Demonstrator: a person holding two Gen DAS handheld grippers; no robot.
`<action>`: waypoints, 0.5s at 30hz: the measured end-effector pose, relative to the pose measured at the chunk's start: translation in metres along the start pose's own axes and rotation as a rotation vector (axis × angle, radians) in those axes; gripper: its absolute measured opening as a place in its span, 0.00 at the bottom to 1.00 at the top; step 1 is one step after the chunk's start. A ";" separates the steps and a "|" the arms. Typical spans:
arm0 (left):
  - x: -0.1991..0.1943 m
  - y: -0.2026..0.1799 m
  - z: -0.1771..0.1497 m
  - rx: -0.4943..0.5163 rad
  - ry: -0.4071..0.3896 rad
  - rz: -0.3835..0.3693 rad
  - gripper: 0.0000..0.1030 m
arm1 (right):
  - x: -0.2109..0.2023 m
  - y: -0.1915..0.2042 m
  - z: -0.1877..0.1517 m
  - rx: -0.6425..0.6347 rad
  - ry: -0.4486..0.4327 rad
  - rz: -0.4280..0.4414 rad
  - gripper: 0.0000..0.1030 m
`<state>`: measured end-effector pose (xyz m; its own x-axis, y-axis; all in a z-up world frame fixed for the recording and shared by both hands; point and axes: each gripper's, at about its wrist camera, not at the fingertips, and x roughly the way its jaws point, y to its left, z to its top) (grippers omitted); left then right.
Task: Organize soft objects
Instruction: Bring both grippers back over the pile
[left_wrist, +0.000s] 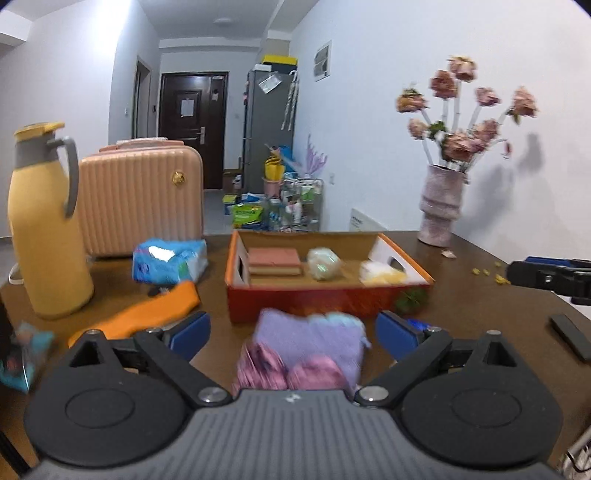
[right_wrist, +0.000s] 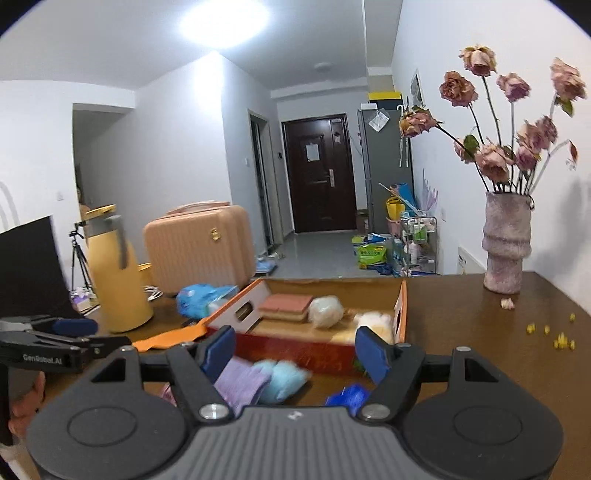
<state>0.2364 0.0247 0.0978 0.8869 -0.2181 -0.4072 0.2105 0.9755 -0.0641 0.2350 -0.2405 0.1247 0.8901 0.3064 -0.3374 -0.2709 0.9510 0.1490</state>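
An orange cardboard box stands on the brown table and holds a pink-and-tan sponge stack, a pale round ball and a yellow-white fluffy item. In front of it lie a purple cloth, a light blue fluffy piece and pink fluffy items. My left gripper is open, its blue pads either side of this pile, above it. My right gripper is open over the purple cloth and blue fluff, facing the box. The left gripper also shows at the left edge of the right wrist view.
A yellow thermos, pink suitcase, blue tissue pack and orange cloth sit to the left. A vase of dried roses stands back right. A black bar and yellow crumbs lie right. A blue object lies near the box.
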 end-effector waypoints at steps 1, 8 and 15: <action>-0.010 -0.004 -0.014 0.003 -0.001 -0.009 0.96 | -0.008 0.004 -0.011 -0.012 0.003 0.014 0.69; -0.050 -0.021 -0.098 -0.051 0.092 -0.061 0.97 | -0.062 0.009 -0.100 0.042 0.099 0.112 0.69; -0.033 -0.022 -0.093 -0.014 0.105 -0.016 0.97 | -0.050 0.018 -0.130 0.042 0.238 0.251 0.35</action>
<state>0.1640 0.0133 0.0282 0.8355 -0.2303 -0.4989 0.2180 0.9724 -0.0837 0.1380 -0.2328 0.0234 0.6857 0.5362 -0.4923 -0.4510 0.8438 0.2909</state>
